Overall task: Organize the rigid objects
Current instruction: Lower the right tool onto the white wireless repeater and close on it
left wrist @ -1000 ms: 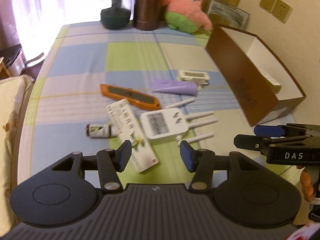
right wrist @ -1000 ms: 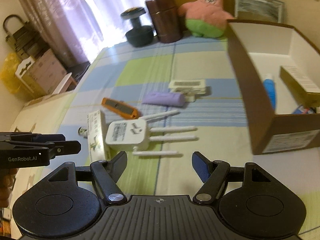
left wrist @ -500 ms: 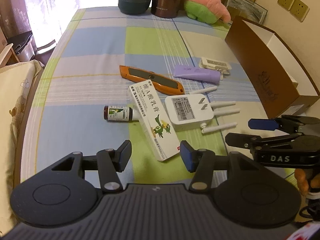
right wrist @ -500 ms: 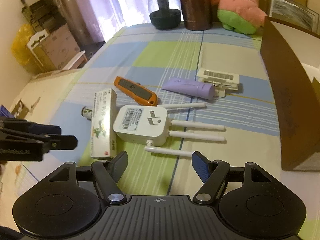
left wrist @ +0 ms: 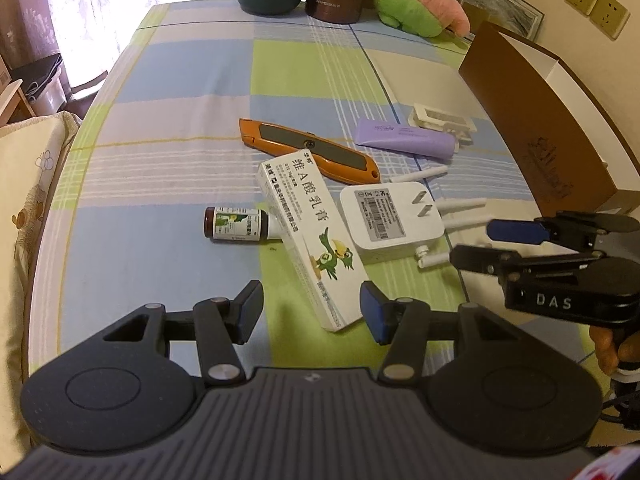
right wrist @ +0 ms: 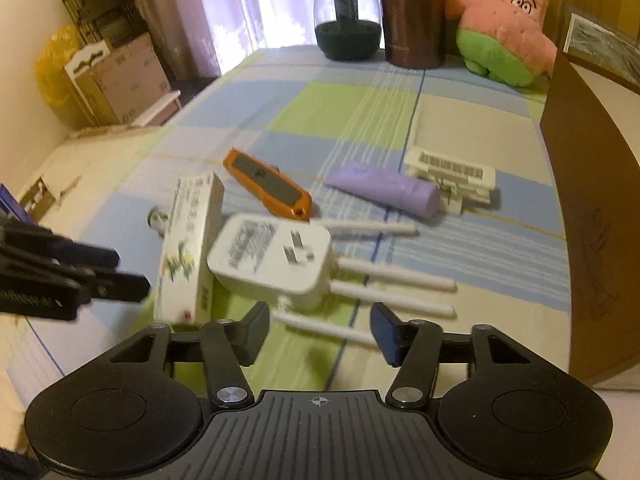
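On the checked tablecloth lie a white plug-in router with several antennas, a white medicine box, a small brown bottle, an orange utility knife, a purple tube and a white clip device. My left gripper hovers open over the medicine box's near end without touching it. My right gripper is closing its jaws around the router's nearest antenna; the pads do not press on it.
A brown cardboard box with white lining stands open at the right. At the table's far edge are a dark humidifier, a brown canister and a pink plush star. A pillow lies left of the table.
Both grippers have sunk closer to the items. The right gripper's jaws have narrowed over the router's antennas. The left jaws keep the same gap.
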The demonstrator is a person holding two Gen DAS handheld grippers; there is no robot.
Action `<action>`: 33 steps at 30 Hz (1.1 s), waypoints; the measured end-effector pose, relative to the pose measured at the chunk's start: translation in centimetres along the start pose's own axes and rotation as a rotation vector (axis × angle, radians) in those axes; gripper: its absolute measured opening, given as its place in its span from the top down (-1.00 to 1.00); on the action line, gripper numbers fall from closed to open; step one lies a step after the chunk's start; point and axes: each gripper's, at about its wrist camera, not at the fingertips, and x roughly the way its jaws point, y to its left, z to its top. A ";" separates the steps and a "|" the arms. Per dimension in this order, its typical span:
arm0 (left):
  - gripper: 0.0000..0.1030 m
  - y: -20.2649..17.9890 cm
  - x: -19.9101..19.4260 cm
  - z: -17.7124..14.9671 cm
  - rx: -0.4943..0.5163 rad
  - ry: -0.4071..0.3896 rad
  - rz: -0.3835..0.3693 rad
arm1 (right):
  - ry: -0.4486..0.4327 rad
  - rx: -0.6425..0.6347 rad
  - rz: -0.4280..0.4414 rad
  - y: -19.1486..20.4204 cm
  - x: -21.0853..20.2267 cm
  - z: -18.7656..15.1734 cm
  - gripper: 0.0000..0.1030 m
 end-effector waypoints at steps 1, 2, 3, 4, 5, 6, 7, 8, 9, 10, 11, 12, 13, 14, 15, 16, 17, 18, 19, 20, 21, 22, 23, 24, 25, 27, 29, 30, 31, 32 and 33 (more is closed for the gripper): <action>0.05 0.0 0.1 0.1 0.002 -0.002 0.000 | -0.007 -0.003 0.002 0.2 0.2 0.2 0.18; 0.05 -0.1 0.2 0.3 0.005 -0.003 0.002 | -0.012 -0.006 0.004 0.4 0.3 0.4 0.22; 0.05 -0.1 0.4 0.4 0.007 -0.005 0.003 | -0.018 -0.007 0.008 0.7 0.6 0.6 0.28; 0.05 -0.2 0.5 0.5 0.010 -0.007 0.004 | -0.022 -0.009 0.012 0.9 0.8 0.7 0.34; 0.05 -0.2 0.6 0.7 0.013 -0.009 0.005 | -0.027 -0.010 0.011 1.0 0.9 0.8 0.36; 0.05 -0.3 0.6 0.7 0.015 -0.011 0.006 | -0.031 -0.011 0.011 1.2 1.1 0.9 0.41; 0.05 -0.3 0.7 0.8 0.017 -0.011 0.008 | -0.036 -0.012 0.007 1.3 1.4 1.0 0.46; 0.05 -0.3 0.8 0.9 0.018 -0.011 0.010 | -0.039 -0.013 0.003 1.4 1.6 1.1 0.49; 0.05 -0.3 0.9 0.9 0.018 -0.009 0.011 | -0.043 -0.014 0.000 1.5 1.8 1.2 0.55; 0.05 -0.3 1.0 1.0 0.018 -0.008 0.011 | -0.047 -0.014 -0.004 1.5 2.0 1.3 0.61; 0.05 -0.3 1.1 1.0 0.018 -0.008 0.012 | -0.051 -0.013 -0.007 1.6 2.2 1.3 0.63; 0.05 -0.3 1.2 1.1 0.018 -0.008 0.013 | -0.054 -0.012 -0.012 1.5 2.3 1.3 0.66; 0.05 -0.3 1.2 1.1 0.019 -0.007 0.014 | -0.059 -0.008 -0.019 1.5 2.5 1.4 0.68; 0.05 -0.3 1.2 1.1 0.019 -0.006 0.016 | -0.065 -0.005 -0.025 1.5 2.7 1.4 0.69; 0.05 -0.3 1.3 1.2 0.019 -0.006 0.017 | -0.071 -0.001 -0.034 1.5 2.8 1.5 0.69; 0.05 -0.3 1.3 1.2 0.020 -0.005 0.019 | -0.075 -0.001 -0.034 1.4 3.0 1.5 0.70; 0.05 -0.3 1.4 1.2 0.021 -0.006 0.020 | -0.081 0.001 -0.035 1.4 3.1 1.5 0.70; 0.05 -0.3 1.4 1.3 0.021 -0.007 0.021 | -0.086 -0.001 -0.038 1.3 3.1 1.6 0.71; 0.05 -0.3 1.4 1.3 0.022 -0.008 0.021 | -0.091 -0.006 -0.043 1.4 3.2 1.5 0.72; 0.05 -0.4 1.5 1.3 0.024 -0.009 0.021 | -0.097 -0.014 -0.044 1.4 3.3 1.5 0.74; 0.05 -0.5 1.5 1.4 0.027 -0.010 0.021 | -0.100 -0.021 -0.044 1.5 3.3 1.5 0.83; 0.05 -0.5 1.5 1.4 0.029 -0.011 0.021 | -0.102 -0.032 -0.040 1.6 3.4 1.4 0.89; 0.05 -0.6 1.6 1.4 0.031 -0.012 0.022 | -0.104 -0.046 -0.046 1.7 3.4 1.3 0.90; 0.05 -0.7 1.6 1.4 0.032 -0.012 0.022 | -0.104 -0.064 -0.053 1.9 3.3 1.2 0.90; 0.05 -0.7 1.6 1.5 0.034 -0.012 0.021 | -0.102 -0.084 -0.061 2.0 3.3 1.1 0.92; 0.05 -0.8 1.7 1.5 0.038 -0.014 0.017 | -0.096 -0.098 -0.064 2.0 3.1 0.9 0.95; 0.05 -1.0 1.8 1.6 0.043 -0.016 0.013 | -0.086 -0.111 -0.067 1.8 2.8 0.5 0.97; 0.05 -1.1 1.8 1.6 0.046 -0.015 0.011 | -0.080 -0.120 -0.073 1.7 2.6 0.3 0.98; 0.05 -1.2 1.9 1.6 0.047 -0.014 0.009 | -0.076 -0.129 -0.078 1.6 2.4 0.1 0.98; 0.05 -1.3 2.1 1.7 0.049 -0.012 0.007 | -0.071 -0.136 -0.079 1.5 2.2 -0.1 0.98; 0.05 -1.4 2.2 1.7 0.051 -0.010 0.006 | -0.066 -0.141 -0.080 1.3 1.9 -0.4 0.98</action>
